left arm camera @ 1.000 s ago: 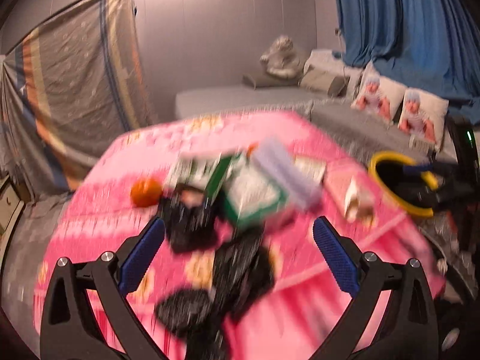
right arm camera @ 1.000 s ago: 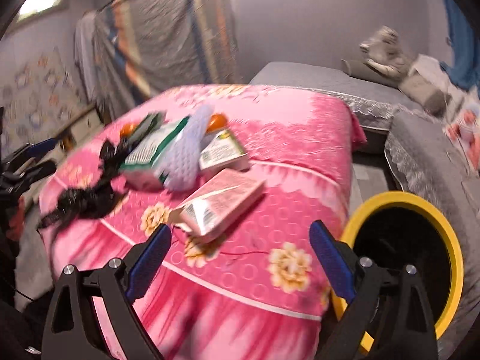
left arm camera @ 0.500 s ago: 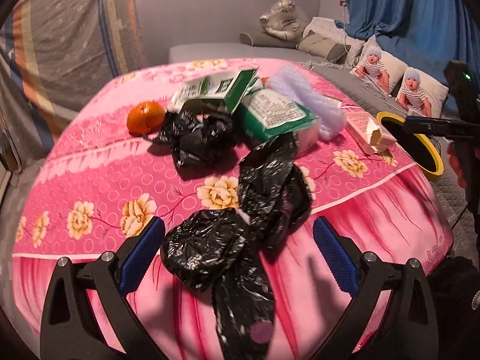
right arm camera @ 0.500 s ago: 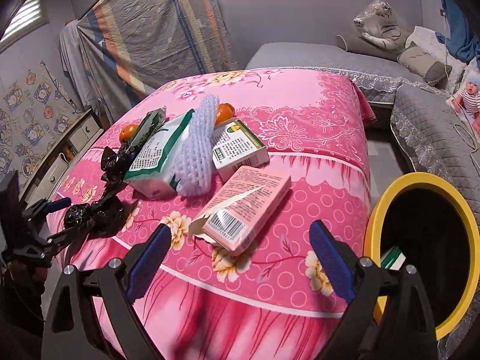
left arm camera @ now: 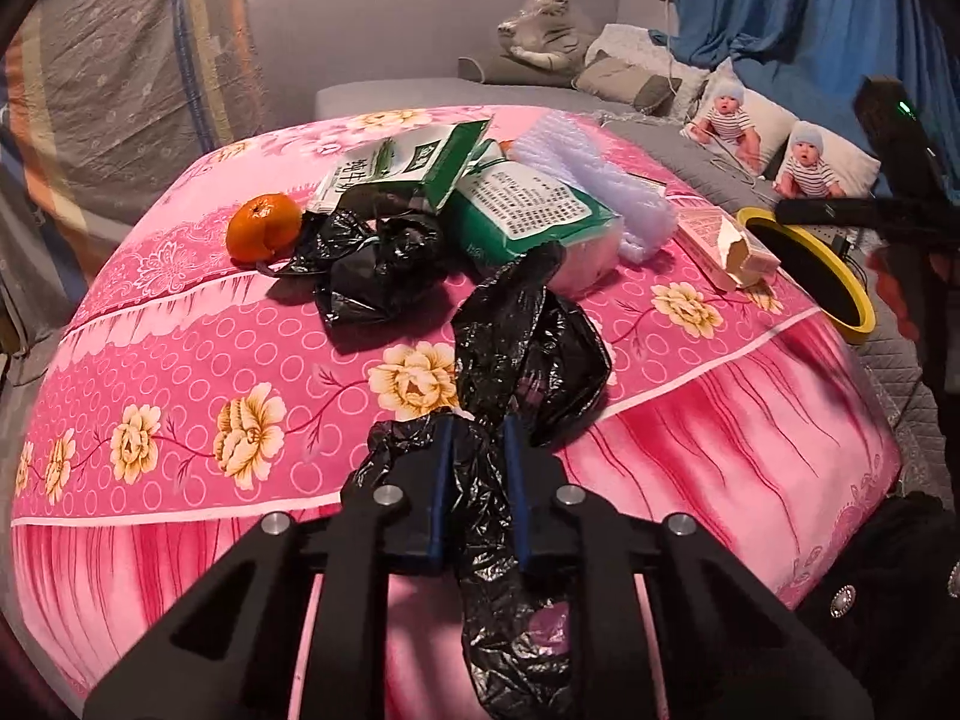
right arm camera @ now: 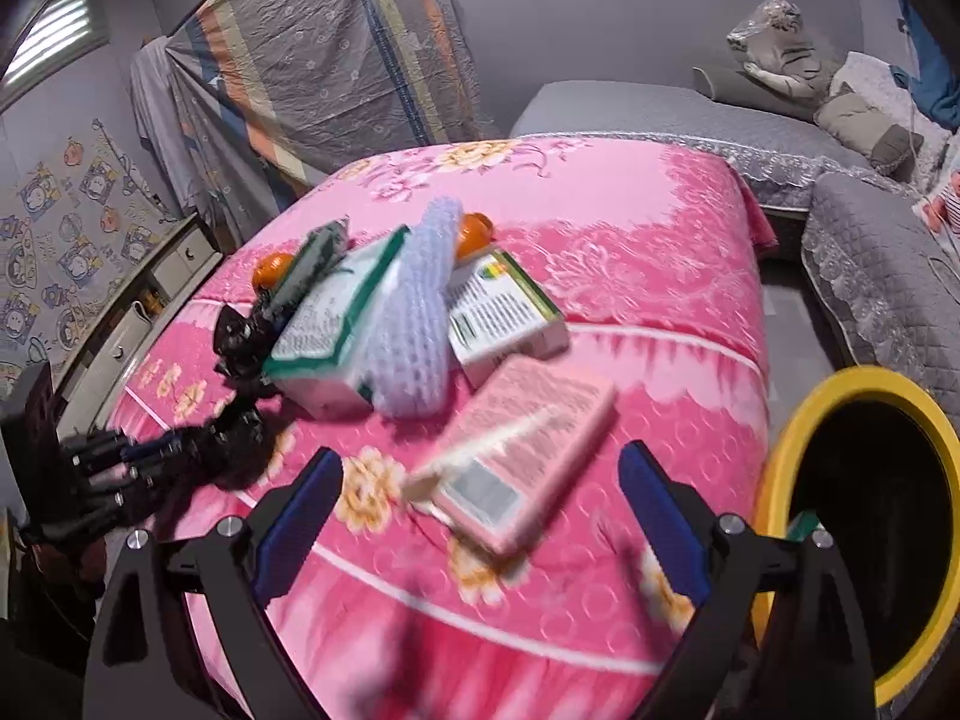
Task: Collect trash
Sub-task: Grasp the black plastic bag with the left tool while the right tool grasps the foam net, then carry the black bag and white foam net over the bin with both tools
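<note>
My left hand-held gripper (left arm camera: 475, 438) has just closed: a moment ago its blue pads stood wide apart over the black plastic bag (left arm camera: 522, 348) at the near edge of the table (left arm camera: 180, 360), and now they are clamped together on the crumpled neck of that bag, with black film bunched between them and a tail hanging down the near side of the pink flowered cloth. So the first piece of trash is in hand, I judge, though it has not left the table; the upper part of the bag lies across the cloth, its tip against the green-and-white pack (left arm camera: 528, 210). My right hand-held gripper (right arm camera: 480, 504) is apart and empty, hovering over the pink carton (right arm camera: 522, 456), which lies near the right edge of the table. The yellow-rimmed bin (right arm camera: 780, 480) stands just off the table's right side, dark inside. A second black bag (left arm camera: 372, 264), the milk carton (left arm camera: 408, 168), the white foam net (left arm camera: 594, 186) and an orange (left arm camera: 264, 227) wait farther back. My next concern is lifting cleanly: thin film can slip or drag against its neighbours.
</note>
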The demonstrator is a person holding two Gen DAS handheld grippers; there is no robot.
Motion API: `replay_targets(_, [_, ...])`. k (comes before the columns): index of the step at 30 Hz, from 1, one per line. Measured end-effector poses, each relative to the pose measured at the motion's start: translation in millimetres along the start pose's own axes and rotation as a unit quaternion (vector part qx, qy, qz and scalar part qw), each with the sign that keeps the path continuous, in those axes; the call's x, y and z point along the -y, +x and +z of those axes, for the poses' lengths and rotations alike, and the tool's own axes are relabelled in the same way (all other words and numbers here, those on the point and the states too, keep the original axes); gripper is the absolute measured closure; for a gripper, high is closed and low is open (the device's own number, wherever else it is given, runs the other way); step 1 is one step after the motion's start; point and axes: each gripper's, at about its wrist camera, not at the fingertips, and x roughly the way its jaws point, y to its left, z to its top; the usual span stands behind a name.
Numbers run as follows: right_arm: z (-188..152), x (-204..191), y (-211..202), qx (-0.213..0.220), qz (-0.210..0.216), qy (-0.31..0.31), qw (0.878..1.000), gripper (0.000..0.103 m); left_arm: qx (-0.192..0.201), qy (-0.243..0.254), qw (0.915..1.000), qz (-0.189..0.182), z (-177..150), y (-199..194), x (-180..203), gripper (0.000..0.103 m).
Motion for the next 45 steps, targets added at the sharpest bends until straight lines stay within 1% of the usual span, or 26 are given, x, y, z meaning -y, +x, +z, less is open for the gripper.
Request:
replay_targets(5, [36, -9, 26, -0.019, 0.048, -0.003, 0.999, 0.014, 0.024, -0.022, 0.9992, -0.024, -2, -15, -3, 0.090])
replay_targets(8, [58, -12, 44, -0.036, 0.067, 0.003, 0.997, 0.029, 0.051, -0.036, 0.9974, -0.036, -3, -30, -6, 0.090])
replay_targets(10, [69, -12, 57, -0.047, 0.068, 0.011, 0.997, 0.030, 0.065, -0.046, 0.9962, -0.037, -2, -37, -9, 0.090])
replay_targets(12, [77, -14, 70, -0.058, 0.067, 0.014, 0.996, 0.037, 0.083, -0.058, 0.9944, -0.031, 0, -47, -14, 0.090])
replay_targets(13, [79, -15, 75, -0.062, 0.068, 0.014, 0.996, 0.037, 0.088, -0.062, 0.9937, -0.031, 0, -49, -15, 0.090])
replay_targets(16, [81, -17, 89, -0.073, 0.063, 0.012, 0.995, 0.039, 0.095, -0.070, 0.9926, -0.027, 0, -52, -19, 0.090])
replay_targets(20, [81, -13, 103, -0.085, 0.058, 0.026, 0.994, 0.043, 0.094, -0.077, 0.9921, -0.029, -1, -50, -22, 0.090])
replay_targets(22, [83, -13, 109, -0.089, 0.060, 0.026, 0.994, 0.047, 0.094, -0.082, 0.9916, -0.034, -2, -49, -24, 0.090])
replay_targets(25, [83, -14, 113, -0.093, 0.058, 0.027, 0.994, 0.059, 0.095, -0.087, 0.9910, -0.035, -2, -50, -25, 0.090])
replay_targets(27, [83, -13, 115, -0.097, 0.060, 0.026, 0.993, 0.077, 0.098, -0.089, 0.9906, -0.035, -2, -51, -26, 0.090])
replay_targets(28, [84, -12, 115, -0.095, 0.059, 0.030, 0.993, 0.081, 0.098, -0.089, 0.9905, -0.034, -2, -51, -25, 0.090])
replay_targets(29, [84, -11, 114, -0.092, 0.058, 0.032, 0.994, 0.087, 0.099, -0.090, 0.9905, -0.033, -2, -52, -25, 0.090])
replay_targets(30, [84, -10, 113, -0.089, 0.058, 0.033, 0.994, 0.090, 0.102, -0.091, 0.9902, -0.031, -1, -53, -25, 0.090])
replay_targets(35, [82, -1, 84, -0.059, 0.066, 0.044, 0.995, 0.091, 0.114, -0.089, 0.9893, -0.014, 6, -56, -19, 0.090])
replay_targets(39, [75, 1, 49, -0.036, 0.094, 0.049, 0.994, 0.091, 0.116, -0.093, 0.9889, 0.002, 17, -53, -15, 0.090])
replay_targets(41, [67, 0, 30, -0.025, 0.109, 0.047, 0.993, 0.091, 0.114, -0.093, 0.9890, 0.013, 27, -48, -10, 0.090])
replay_targets(43, [59, -2, 16, -0.019, 0.121, 0.045, 0.991, 0.091, 0.114, -0.089, 0.9894, 0.015, 35, -44, -2, 0.090])
replay_targets(45, [50, -1, 2, -0.010, 0.125, 0.042, 0.991, 0.091, 0.115, -0.082, 0.9898, 0.018, 42, -39, 6, 0.090])
